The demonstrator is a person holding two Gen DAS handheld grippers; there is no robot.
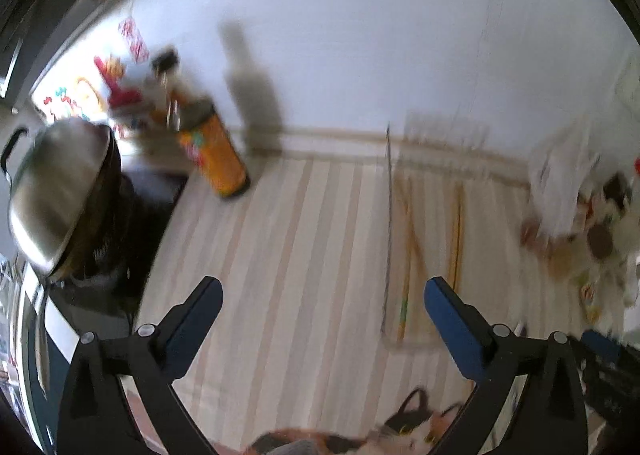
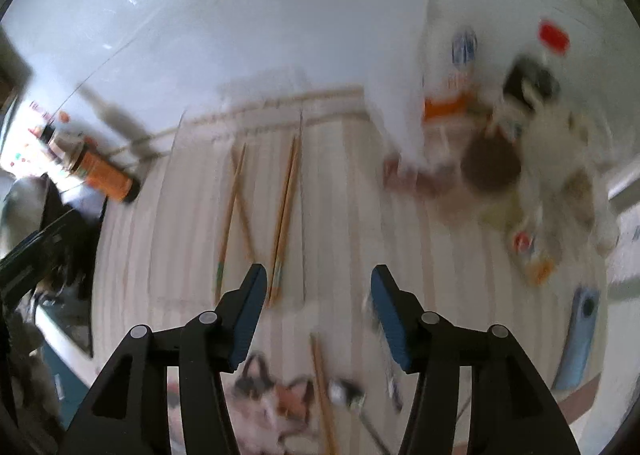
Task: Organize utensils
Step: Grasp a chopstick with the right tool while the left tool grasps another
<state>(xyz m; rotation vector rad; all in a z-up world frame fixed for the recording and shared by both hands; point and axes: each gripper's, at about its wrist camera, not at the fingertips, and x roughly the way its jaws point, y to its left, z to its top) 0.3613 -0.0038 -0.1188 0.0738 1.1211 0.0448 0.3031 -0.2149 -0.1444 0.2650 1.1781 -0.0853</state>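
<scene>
Both views are blurred by motion. Several wooden chopsticks (image 2: 284, 215) lie inside a clear divided tray (image 2: 240, 215) on a striped cloth; they also show in the left wrist view (image 1: 408, 239). Another chopstick (image 2: 324, 387) and a small metal utensil (image 2: 344, 395) lie on the cloth below my right gripper. My right gripper (image 2: 318, 287) is open and empty, above the tray's near edge. My left gripper (image 1: 324, 295) is open and empty, to the left of the tray (image 1: 386, 231).
An orange bottle (image 1: 214, 151) lies tilted at the back left, beside a steel pot lid (image 1: 60, 191) on a black pot. Bags and jars (image 2: 500, 159) crowd the right. A blue object (image 2: 578, 343) lies at the right edge. A cat-print item (image 2: 276, 407) lies near.
</scene>
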